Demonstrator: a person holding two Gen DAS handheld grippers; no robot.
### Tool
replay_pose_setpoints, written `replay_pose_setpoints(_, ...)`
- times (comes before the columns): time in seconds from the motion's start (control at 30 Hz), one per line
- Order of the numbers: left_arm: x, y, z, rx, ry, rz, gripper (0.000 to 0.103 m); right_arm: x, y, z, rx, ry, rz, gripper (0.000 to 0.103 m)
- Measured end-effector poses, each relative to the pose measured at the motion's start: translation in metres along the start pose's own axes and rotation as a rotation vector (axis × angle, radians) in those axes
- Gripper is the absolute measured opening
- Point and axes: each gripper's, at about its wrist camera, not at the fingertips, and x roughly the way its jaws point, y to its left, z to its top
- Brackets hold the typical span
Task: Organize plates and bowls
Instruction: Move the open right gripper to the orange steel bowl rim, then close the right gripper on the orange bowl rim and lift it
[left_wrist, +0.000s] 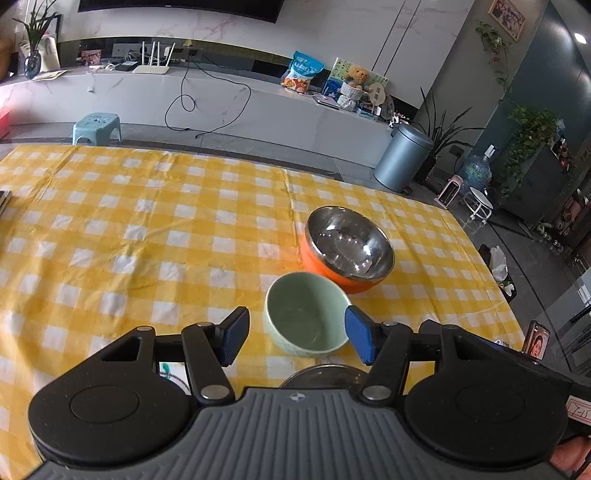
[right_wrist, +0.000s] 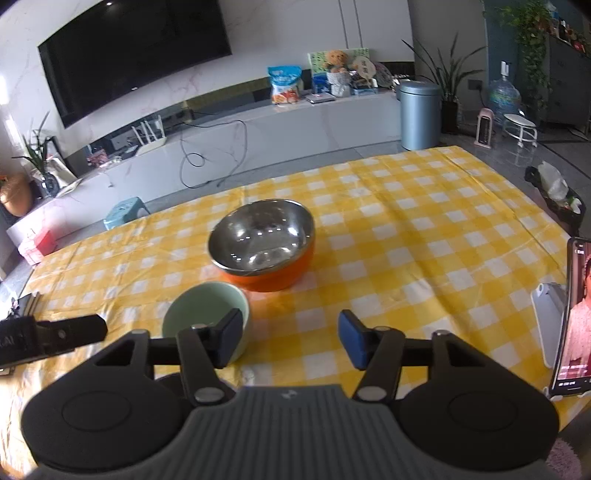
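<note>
A pale green bowl (left_wrist: 306, 314) stands on the yellow checked tablecloth (left_wrist: 129, 229). An orange bowl with a steel lining (left_wrist: 347, 247) stands just behind it. My left gripper (left_wrist: 297, 339) is open, its blue pads on either side of the green bowl and above it. A round steel rim (left_wrist: 325, 374) shows under the gripper, mostly hidden. In the right wrist view the green bowl (right_wrist: 205, 314) is at the left finger and the orange bowl (right_wrist: 264, 243) lies ahead. My right gripper (right_wrist: 290, 339) is open and empty over bare cloth.
A phone on a stand (right_wrist: 574, 317) is at the table's right edge. Part of the left gripper (right_wrist: 55, 334) reaches in from the left. A dark object (left_wrist: 3, 201) lies at the table's left edge. Behind the table are a stool (left_wrist: 96, 125) and a bin (left_wrist: 402, 155).
</note>
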Motion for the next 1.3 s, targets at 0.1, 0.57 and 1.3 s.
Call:
replay_pose_setpoints(0.1, 0.010, -0.006, 0.012, 0.028, 0.017, -0.006, 0.070, 0.004, -0.002, 0.006, -0.010, -0.019, -0.020, 0.070)
replay_pose_setpoints(0.57, 0.074, -0.018, 0.066, 0.127, 0.089, 0.031, 0.070, 0.061, -0.012, 0.059, -0.006, 0.021, -0.035, 0.063)
replay_pose_setpoints(1.3, 0.183, -0.005, 0.080, 0.133, 0.230, 0.081, 0.045, 0.179, -0.028, 0.083, 0.216, 0.222, 0.007, 0.024)
